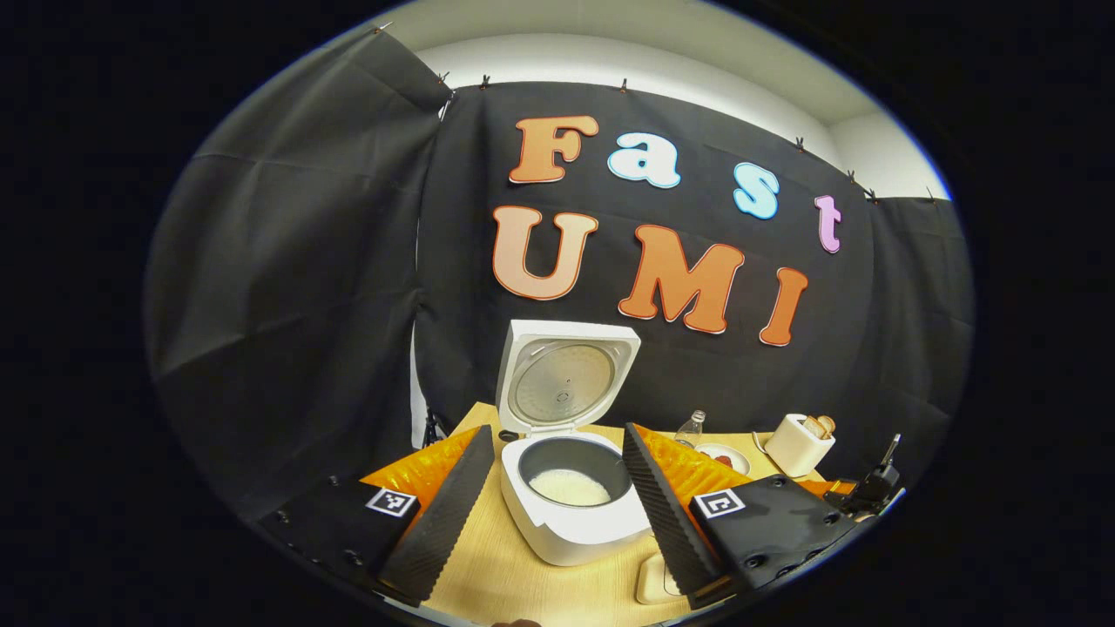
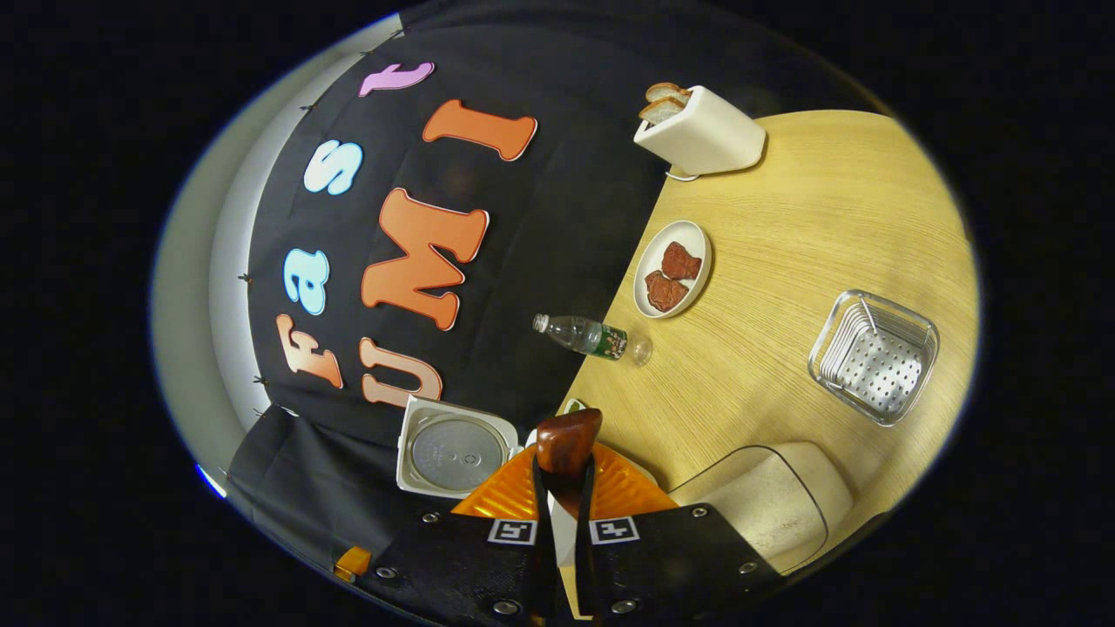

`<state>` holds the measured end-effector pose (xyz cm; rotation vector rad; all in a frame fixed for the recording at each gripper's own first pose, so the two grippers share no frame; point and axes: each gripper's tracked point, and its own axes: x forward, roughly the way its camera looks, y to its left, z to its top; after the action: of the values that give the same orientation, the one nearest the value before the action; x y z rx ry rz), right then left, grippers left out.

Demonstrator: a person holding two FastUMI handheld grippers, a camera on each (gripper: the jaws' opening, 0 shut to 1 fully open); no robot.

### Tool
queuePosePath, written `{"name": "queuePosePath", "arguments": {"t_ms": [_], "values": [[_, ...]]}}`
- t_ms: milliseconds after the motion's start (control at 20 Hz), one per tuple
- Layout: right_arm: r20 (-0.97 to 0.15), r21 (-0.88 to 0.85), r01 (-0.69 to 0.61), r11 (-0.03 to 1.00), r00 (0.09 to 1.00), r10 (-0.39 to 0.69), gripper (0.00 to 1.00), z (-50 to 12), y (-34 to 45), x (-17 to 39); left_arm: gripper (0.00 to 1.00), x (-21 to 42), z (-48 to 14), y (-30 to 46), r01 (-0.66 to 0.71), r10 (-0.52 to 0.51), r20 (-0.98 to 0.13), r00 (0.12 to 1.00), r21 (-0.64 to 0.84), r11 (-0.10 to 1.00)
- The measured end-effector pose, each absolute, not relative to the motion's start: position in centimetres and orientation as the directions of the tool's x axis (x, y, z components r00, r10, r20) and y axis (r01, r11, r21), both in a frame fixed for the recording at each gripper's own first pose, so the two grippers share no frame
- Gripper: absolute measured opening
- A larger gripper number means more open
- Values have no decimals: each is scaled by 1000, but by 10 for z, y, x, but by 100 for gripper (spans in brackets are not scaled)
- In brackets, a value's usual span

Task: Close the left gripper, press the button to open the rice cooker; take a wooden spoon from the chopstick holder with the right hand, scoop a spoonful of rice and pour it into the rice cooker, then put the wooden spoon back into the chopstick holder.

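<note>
No readable label on the bottle (image 2: 588,336). Right gripper (image 2: 566,488) pinches the wooden spoon (image 2: 568,442) at bottom centre. Left gripper (image 1: 557,496), fingers spread wide, frames the open rice cooker (image 1: 571,514) in the lower middle, rice inside.

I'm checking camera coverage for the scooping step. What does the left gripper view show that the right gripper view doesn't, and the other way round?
Left gripper view alone: the rice cooker's inner pot with rice in it.

Right gripper view alone: the wooden spoon gripped by the right gripper, a metal basket and a rice container.

Both: the open cooker lid, water bottle, plate, toaster and wooden table.
</note>
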<state>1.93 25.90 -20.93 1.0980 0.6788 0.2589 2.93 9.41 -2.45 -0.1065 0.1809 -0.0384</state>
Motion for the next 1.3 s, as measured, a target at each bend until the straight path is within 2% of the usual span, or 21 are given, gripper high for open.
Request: {"name": "queuePosePath", "arguments": {"t_ms": [300,650,750,800,1150,1300], "values": [[-325,915,111,387,771,547,8,-171,274,46,100,33,-22,88,39,-56,-171,984,-98,994],[-291,926,86,368,784,548,8,-138,291,80,100,34,-8,93,19,-26,-129,991,-53,998],[-284,924,68,377,784,553,7,-129,303,91,97,36,-9,89,25,-33,-132,991,-62,998],[-280,922,58,383,783,556,7,-125,309,97,100,35,-12,86,28,-37,-138,990,-64,998],[-227,919,-32,394,774,591,8,-86,366,125,100,38,-21,76,41,-49,-153,987,-58,997],[-223,898,-76,433,769,599,7,-78,388,132,100,38,-25,78,37,-47,-166,985,-61,997]]}}
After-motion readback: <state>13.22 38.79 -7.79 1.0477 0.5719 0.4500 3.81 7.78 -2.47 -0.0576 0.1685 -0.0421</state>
